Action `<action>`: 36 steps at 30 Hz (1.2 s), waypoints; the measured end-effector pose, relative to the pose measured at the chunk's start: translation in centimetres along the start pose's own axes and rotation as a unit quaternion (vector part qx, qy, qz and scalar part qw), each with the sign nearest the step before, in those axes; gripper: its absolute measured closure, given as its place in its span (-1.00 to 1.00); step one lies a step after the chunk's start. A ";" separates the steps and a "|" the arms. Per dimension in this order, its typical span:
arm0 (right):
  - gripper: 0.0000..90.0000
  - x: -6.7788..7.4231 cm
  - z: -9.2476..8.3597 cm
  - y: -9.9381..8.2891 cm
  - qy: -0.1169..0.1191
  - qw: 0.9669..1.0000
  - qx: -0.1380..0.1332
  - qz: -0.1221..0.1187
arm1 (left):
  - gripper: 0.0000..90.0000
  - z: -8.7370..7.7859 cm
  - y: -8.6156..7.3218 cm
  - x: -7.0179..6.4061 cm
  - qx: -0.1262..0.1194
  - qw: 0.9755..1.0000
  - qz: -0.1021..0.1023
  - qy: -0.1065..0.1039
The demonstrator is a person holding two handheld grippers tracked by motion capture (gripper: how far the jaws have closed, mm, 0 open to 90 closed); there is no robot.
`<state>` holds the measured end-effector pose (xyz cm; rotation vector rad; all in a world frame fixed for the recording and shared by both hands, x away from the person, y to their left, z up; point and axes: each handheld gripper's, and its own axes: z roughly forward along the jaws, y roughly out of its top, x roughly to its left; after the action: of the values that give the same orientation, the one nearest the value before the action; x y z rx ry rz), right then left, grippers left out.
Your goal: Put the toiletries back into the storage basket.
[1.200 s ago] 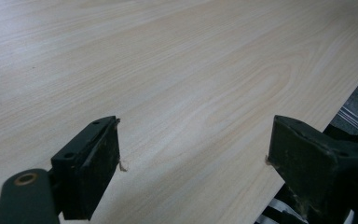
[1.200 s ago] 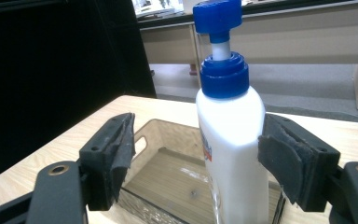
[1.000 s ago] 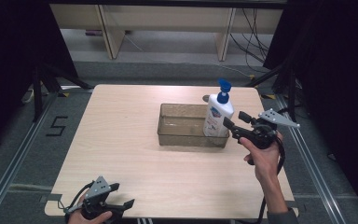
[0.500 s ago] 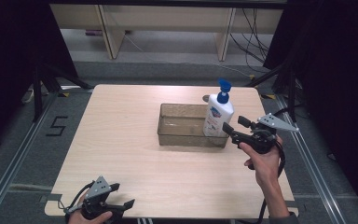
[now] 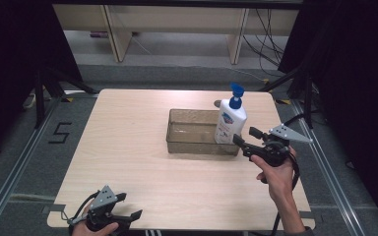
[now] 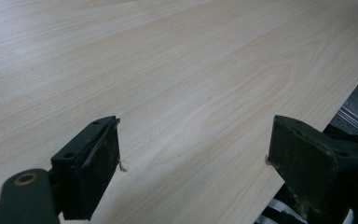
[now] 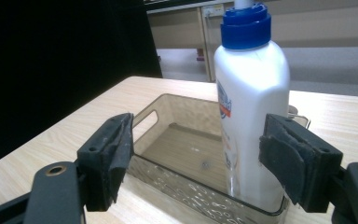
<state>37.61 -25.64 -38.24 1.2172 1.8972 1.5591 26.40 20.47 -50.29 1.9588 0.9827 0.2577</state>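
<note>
While the left gripper [image 5: 128,219] rests at the near edge of the counter [image 5: 128,137], its fingers [image 6: 98,163] stand wide apart with bare wood grain between them, as the left gripper view shows up close. Farther along, at the right side of the counter, the right gripper [image 5: 245,138] is held level in the person's right hand [image 5: 275,172], pointing toward the lotion bottle [image 5: 230,120]. From above, its fingertips sit just beside the lower part of the bottle, and whether they touch it cannot be told there. The right gripper view settles it: the fingers [image 7: 112,154] are spread, and the white bottle [image 7: 251,116] with its blue pump cap stands beyond them, nearer the right-hand one, with a gap between the pads and the bottle. That same view shows the bottle standing upright inside the clear brownish bin [image 7: 182,186], in its near right corner, against the wall. The high view adds the bin [image 5: 192,142] as a whole: a shallow rectangle at the middle of the counter, the bottle at its right end.
</note>
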 end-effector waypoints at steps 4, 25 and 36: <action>-0.44 0.2 -0.1 -0.2 -0.001 1.000 -0.003 -0.012 | -0.65 0.0 0.0 0.0 0.003 1.000 0.001 0.000; -0.47 0.5 -0.1 -1.9 0.005 1.000 0.008 -0.009 | -0.65 -0.1 0.1 -0.1 0.004 1.000 -0.001 0.001; -0.47 0.6 -0.2 -2.8 0.017 1.000 0.016 0.003 | -0.65 -0.1 0.1 0.0 0.005 1.000 0.006 0.000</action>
<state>36.15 -25.25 -40.65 1.2192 1.9489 1.5672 26.38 20.55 -50.15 1.9745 0.9749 0.2606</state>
